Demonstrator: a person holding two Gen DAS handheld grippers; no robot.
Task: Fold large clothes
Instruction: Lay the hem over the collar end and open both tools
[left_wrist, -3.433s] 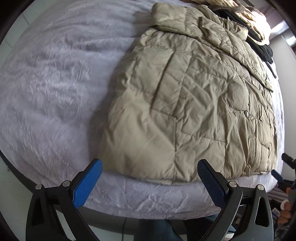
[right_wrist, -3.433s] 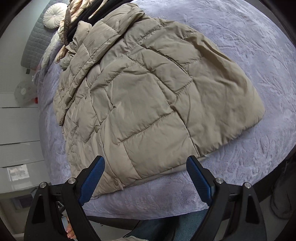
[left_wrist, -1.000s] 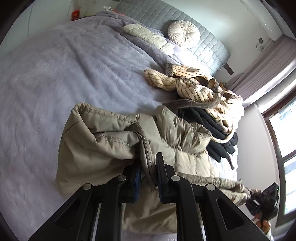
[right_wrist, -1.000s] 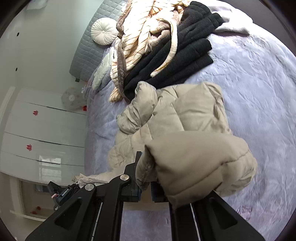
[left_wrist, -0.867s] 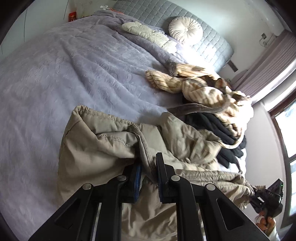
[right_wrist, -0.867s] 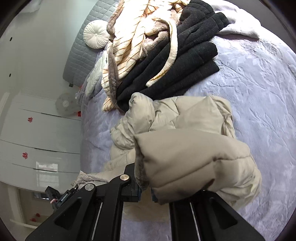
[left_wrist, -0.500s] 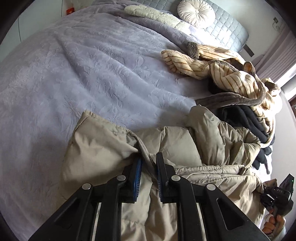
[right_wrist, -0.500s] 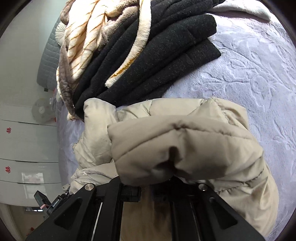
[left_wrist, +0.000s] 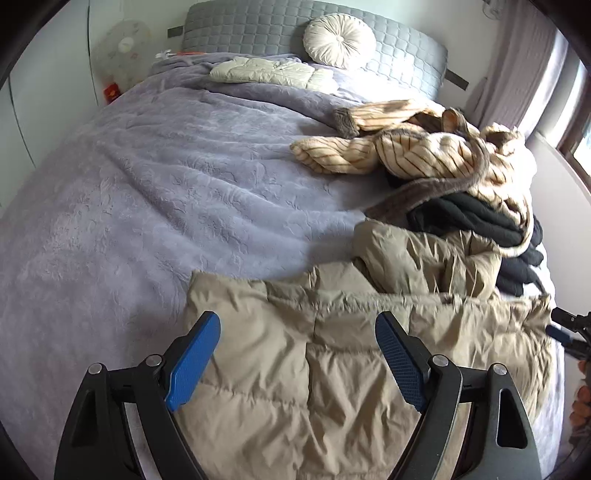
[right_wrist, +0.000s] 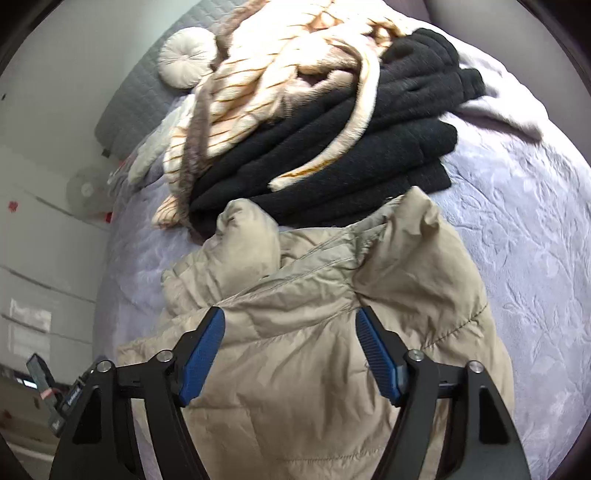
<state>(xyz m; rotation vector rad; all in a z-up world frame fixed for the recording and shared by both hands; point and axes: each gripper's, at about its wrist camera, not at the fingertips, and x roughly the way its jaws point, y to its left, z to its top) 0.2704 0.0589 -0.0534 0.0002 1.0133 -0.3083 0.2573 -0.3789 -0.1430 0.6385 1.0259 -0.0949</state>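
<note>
Fold release, seen from both wrists. The beige puffer jacket (left_wrist: 332, 369) lies on the lavender bed cover (left_wrist: 166, 206), its near half now doubled over the far half; a second ago each gripper pinched a hem corner in mid-air. The left gripper (left_wrist: 299, 354) has its fingers (left_wrist: 194, 354) spread wide and opening, the right gripper (right_wrist: 291, 354) stands about half apart, also opening. Jacket fabric sits between both pairs, but no pad presses it, so the hem is let go and this fold reads as laid.

Relative to the jacket: the black knit pile (right_wrist: 351, 155) touches its far edge, with the striped fleece robe (left_wrist: 424, 147) on top.

Hidden: the jacket's near edge falls below both frames, and its sleeves and collar are bunched at the far edge, so alignment cannot be judged. The right-wrist view is blurred.
</note>
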